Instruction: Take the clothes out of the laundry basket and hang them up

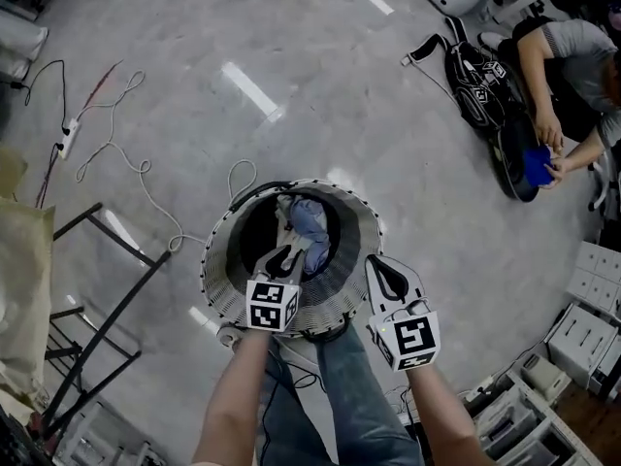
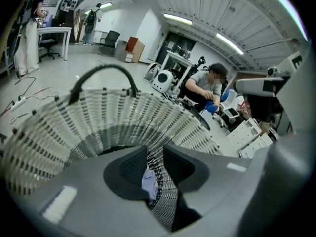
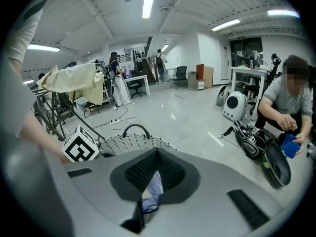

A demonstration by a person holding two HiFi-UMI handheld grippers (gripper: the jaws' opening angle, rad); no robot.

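- reach step: your left gripper (image 1: 282,259) was down inside the laundry basket (image 1: 219,260), jaws narrowly apart on nothing; your right gripper (image 1: 381,266) was closed and empty at the rim.
- the clothes (image 1: 309,229) lay bunched inside; the next move probably needed a firm pinch on fabric.

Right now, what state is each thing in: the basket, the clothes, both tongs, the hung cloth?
laundry basket, upright on the floor, clothes inside.
clothes, crumpled in the basket, not gripped.
left tongs, open, pointing into the basket, nothing pinched.
right tongs, shut, by the basket's right rim.
beige cloth, draped over a rack.
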